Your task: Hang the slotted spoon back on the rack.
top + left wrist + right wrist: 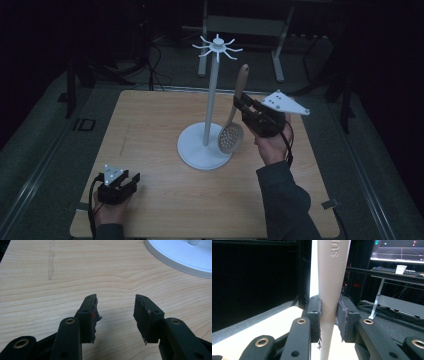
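The right gripper [243,106] is raised beside the one white stand [209,100], jaws clamped on the handle of the single slotted spoon [233,120], which hangs bowl-down; the letters "SUN" show on the handle. The left gripper [131,179] rests low on the table [150,120], jaws wide and empty.

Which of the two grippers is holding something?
The right gripper: it clamps the skimmer by its handle. The left gripper rests open on the table.
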Demonstrator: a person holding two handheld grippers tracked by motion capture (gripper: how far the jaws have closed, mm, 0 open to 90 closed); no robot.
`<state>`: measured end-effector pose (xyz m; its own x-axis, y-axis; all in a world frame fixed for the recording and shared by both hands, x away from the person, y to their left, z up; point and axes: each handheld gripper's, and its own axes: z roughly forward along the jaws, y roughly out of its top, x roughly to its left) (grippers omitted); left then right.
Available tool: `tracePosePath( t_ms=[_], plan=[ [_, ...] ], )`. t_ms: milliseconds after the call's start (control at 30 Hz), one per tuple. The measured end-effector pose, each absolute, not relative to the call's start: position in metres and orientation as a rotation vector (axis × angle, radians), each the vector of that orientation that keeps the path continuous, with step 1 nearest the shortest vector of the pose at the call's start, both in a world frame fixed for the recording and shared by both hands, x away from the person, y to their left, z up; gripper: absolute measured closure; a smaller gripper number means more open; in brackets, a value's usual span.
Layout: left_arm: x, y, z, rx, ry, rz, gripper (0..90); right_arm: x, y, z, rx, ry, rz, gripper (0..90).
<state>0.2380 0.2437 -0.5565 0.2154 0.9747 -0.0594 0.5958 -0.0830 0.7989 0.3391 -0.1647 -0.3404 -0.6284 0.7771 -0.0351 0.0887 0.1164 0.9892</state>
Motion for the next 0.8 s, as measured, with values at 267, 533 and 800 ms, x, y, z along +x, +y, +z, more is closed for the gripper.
tracePosePath(
  t_ms=[267,533,800],
  plan=[
    [0.238,0.244,-0.557,1.771,1.466,0.667,53.8,0.342,-0.163,-0.336,0.847,1.833,1.574,73.6],
    [0.238,0.244,-0.557,1.771,1.467,0.665,53.9,0.345,-0.161,-0.33,0.839,1.837,1.571,73.7],
    [0.238,0.244,-0.557,1.773,1.467,0.666,53.9,0.35,-0.159,-0.328,0.849,1.857,1.567,73.7]
  ],
)
